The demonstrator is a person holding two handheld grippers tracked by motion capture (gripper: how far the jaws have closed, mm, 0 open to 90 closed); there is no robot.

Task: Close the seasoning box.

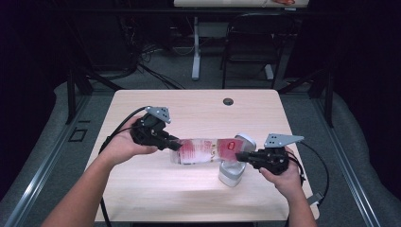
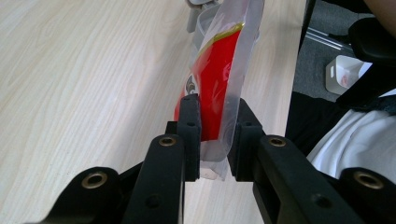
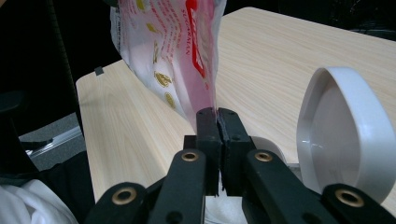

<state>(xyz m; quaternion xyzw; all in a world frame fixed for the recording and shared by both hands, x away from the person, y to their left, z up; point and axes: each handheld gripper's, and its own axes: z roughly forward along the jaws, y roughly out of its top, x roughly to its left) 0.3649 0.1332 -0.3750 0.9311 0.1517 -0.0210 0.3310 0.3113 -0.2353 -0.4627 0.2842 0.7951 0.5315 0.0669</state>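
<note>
Dark room, light wood tabletop (image 1: 142,189): I hold a snack bag stretched between both tongs above it.

My left tongs (image 1: 174,144) grasp one end of the clear plastic bag (image 1: 201,151) with red print; in the left gripper view the pads (image 2: 190,126) sit on either side of the film. My right tongs (image 1: 239,157) are clenched on the bag's other end, and the right gripper view shows the jaws pressed together with the film pinched between them. The bag hangs level over the tabletop. Just beside my right tongs stands a small white bin (image 1: 231,174) with its flip lid (image 3: 343,135) raised.
</note>
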